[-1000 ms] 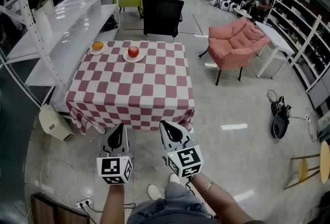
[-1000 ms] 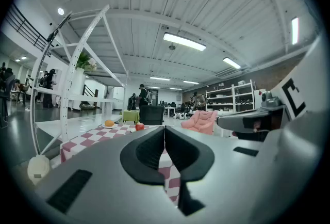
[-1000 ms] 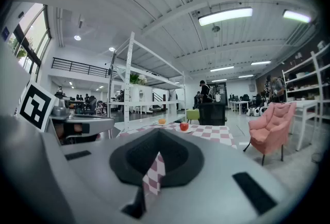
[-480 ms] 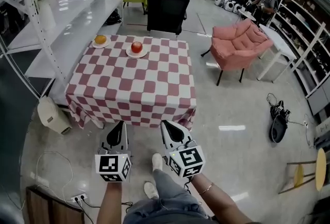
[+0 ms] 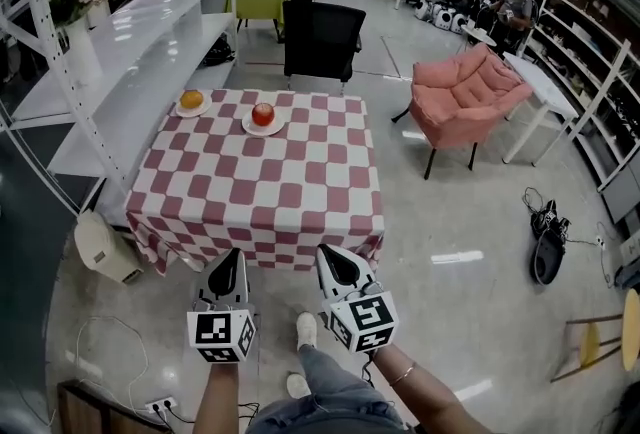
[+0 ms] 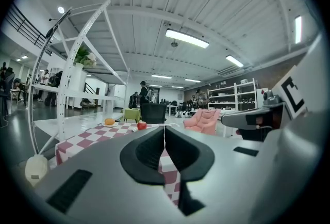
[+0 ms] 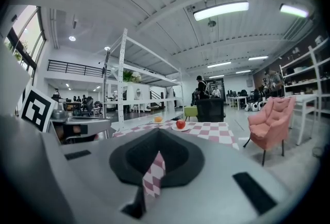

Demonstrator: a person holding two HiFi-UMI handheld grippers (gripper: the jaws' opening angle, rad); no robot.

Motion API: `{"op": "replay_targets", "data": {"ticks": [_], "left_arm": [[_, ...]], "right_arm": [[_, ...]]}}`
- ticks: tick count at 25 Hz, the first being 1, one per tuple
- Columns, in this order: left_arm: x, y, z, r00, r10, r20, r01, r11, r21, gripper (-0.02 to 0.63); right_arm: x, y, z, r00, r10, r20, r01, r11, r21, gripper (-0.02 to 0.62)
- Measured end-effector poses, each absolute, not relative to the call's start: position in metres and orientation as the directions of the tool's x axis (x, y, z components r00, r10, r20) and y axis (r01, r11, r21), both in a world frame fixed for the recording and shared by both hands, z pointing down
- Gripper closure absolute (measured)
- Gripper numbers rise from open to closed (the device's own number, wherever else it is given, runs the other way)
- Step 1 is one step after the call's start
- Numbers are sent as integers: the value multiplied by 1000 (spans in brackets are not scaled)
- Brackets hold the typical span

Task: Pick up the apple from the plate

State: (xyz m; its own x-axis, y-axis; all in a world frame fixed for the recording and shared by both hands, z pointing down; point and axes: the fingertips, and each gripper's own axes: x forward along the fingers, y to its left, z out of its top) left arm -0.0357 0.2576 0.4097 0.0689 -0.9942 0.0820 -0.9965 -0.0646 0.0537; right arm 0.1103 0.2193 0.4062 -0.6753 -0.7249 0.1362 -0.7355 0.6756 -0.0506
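Observation:
A red apple [image 5: 263,114] sits on a small white plate [image 5: 263,127] near the far edge of the red-and-white checkered table [image 5: 260,184]. It also shows far ahead as the apple [image 6: 141,125] in the left gripper view and the apple [image 7: 180,124] in the right gripper view. My left gripper [image 5: 231,256] and right gripper [image 5: 326,252] hang side by side in front of the table's near edge, well short of the apple. Both are shut and hold nothing. From their own cameras the left gripper [image 6: 164,129] and right gripper [image 7: 159,135] point level toward the table.
An orange [image 5: 191,99] lies on a second plate left of the apple. A black office chair [image 5: 320,40] stands behind the table, a pink armchair [image 5: 468,92] to the right, white shelving [image 5: 130,32] along the left. A white appliance [image 5: 105,247] sits on the floor by the table's left corner.
Both grippers have come a little closer to the table's near edge, together with the person. Their jaws look the same.

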Motion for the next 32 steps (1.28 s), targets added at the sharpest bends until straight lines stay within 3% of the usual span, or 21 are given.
{"op": "replay_targets", "data": {"ticks": [32], "left_arm": [[-95,33,435,18,-988,154,-998,-8,69,586]], "right_arm": [[43,-13,433,-719,-664,205,-689,721,-81,586]]}}
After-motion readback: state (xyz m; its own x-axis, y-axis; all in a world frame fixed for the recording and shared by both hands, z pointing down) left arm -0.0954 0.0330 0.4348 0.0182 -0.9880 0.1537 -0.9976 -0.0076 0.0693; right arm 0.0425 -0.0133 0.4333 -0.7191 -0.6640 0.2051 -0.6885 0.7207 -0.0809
